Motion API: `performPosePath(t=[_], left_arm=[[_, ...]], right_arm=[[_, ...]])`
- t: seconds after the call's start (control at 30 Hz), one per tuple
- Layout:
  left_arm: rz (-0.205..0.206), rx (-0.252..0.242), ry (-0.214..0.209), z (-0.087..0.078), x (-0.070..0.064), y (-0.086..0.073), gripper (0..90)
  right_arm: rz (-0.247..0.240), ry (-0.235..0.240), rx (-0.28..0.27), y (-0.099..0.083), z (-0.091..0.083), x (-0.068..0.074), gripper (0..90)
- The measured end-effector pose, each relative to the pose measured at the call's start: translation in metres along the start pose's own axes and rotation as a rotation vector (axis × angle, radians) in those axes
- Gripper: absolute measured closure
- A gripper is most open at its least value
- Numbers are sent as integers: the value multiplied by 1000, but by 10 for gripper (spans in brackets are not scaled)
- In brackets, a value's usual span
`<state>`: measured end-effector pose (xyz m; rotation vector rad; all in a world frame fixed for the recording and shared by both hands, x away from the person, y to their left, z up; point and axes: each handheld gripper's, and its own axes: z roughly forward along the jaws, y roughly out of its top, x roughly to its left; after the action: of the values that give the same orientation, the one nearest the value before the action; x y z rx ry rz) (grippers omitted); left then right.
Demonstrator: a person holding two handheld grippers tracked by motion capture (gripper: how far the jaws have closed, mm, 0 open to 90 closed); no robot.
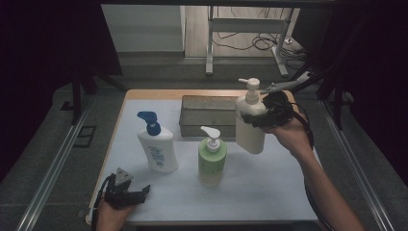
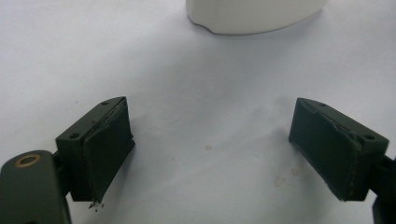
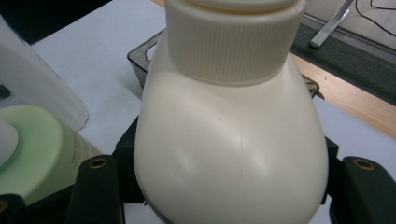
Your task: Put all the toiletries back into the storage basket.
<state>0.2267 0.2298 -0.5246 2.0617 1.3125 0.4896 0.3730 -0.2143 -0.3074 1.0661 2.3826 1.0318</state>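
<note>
My right gripper (image 1: 255, 119) is shut on a cream pump bottle (image 1: 250, 122), held tilted just above the white mat in front of the grey bin (image 1: 208, 114). Seen from the right gripper view, the cream pump bottle (image 3: 229, 140) sits squeezed between the jaws. A green pump bottle (image 1: 212, 159) stands mid-table, and a white bottle with a blue pump (image 1: 157, 144) stands to its left. My left gripper (image 1: 131, 191) rests open at the table's front left corner. In the left gripper view its pads (image 2: 109, 149) are wide apart over bare mat, with the base of the white bottle (image 2: 252, 14) beyond.
The white mat (image 1: 250, 187) covers the wooden table (image 1: 144, 94). The grey rectangular bin lies at the back centre. Metal rails run along both sides of the table, and a stand with cables is on the floor behind.
</note>
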Motion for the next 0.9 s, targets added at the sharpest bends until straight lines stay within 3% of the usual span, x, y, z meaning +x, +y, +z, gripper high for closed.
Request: performPosePath(t=[0.9], left_arm=[[0, -2, 0, 0, 0, 0, 127]], right_arm=[[-17, 4, -27, 47, 34, 7, 357]])
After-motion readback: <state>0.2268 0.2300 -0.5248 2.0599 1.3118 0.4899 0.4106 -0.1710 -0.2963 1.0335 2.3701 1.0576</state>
